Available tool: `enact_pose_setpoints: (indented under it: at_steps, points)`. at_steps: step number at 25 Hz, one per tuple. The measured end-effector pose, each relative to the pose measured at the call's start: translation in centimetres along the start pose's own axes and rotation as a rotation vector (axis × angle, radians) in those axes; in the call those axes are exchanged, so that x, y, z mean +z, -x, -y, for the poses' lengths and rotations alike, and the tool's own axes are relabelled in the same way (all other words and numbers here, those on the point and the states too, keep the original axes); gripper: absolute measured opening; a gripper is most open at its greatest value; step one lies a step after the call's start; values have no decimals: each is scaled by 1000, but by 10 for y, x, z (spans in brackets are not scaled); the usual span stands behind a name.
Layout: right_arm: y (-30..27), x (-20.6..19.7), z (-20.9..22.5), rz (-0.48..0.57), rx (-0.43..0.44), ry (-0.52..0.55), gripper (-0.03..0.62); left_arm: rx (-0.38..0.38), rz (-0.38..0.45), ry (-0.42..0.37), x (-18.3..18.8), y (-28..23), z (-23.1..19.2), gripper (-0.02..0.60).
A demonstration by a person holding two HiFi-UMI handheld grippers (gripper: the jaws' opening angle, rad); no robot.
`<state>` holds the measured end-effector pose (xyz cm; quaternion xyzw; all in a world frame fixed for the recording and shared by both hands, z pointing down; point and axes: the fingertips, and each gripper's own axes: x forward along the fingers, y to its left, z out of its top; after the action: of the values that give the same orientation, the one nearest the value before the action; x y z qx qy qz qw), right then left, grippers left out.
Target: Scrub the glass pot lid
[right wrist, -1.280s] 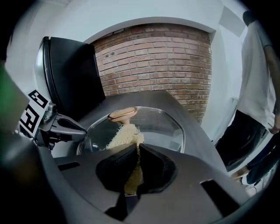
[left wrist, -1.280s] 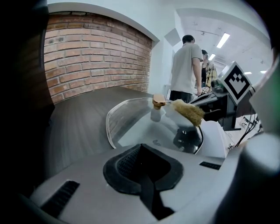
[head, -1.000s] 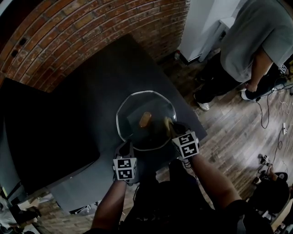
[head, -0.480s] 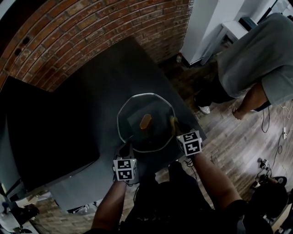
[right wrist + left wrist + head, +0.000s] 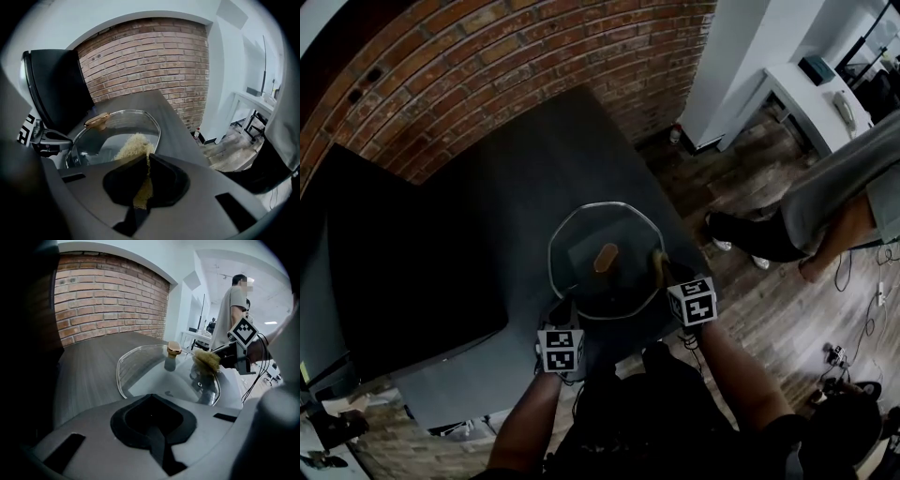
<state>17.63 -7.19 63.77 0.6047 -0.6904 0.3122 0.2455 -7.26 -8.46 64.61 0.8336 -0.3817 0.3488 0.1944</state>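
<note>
Glass pot lid [image 5: 581, 234] sits at the near corner of the dark worktop [image 5: 506, 178], knob [image 5: 606, 256] up, brick wall [image 5: 534, 56] behind. It looks tipped, near edge raised, not lying flat.

Left hand-held gripper [image 5: 567, 307]: jaws drawn narrow at the lid's near rim. The rim runs in behind the gripper body, so I judge it pinched there rather than merely touched.

Right hand-held gripper [image 5: 667, 274]: closed on a straw-coloured scrub pad [image 5: 133, 145]. Fibres squeeze out between the jaws and rest on the glass at the lid's right side, well clear of the knob.

Handling, as a judgement:
- The glass is stiff, fairly heavy for its thinness, and breakable. It is likely slippery, more so if wet.
- The rim is the sound place to hold it. The knob would give a surer grip but blocks the scrubbing path.
- The pad is soft and gives under pressure, so push gently. A hard push could pivot the lid out of the rim pinch.

A bystander [image 5: 853, 187] stands off to the right, on the wooden floor.
</note>
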Motion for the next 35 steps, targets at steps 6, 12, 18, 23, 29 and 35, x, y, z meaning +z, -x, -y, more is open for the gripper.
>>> enact_pose_setpoints:
  at_steps: [6, 12, 18, 23, 29, 35]
  points:
    - [11, 18, -6, 48, 18, -15, 25, -11, -10, 12, 0, 2, 1, 32]
    - [16, 64, -16, 140, 43, 9, 25, -14, -7, 21, 0, 0, 2, 32]
    - [14, 129, -61, 238, 134, 119, 25, -18, -6, 25, 0, 0, 2, 32]
    - [-9, 158, -111, 231, 229, 244, 25, -15, -8, 57, -3, -2, 2, 32]
    - [-49, 159, -158, 111, 273, 409, 25, -26, -21, 83, -11, -4, 6, 32]
    - [-86, 131, -194, -63, 327, 645, 25, -34, -7, 79, -7, -4, 5, 32]
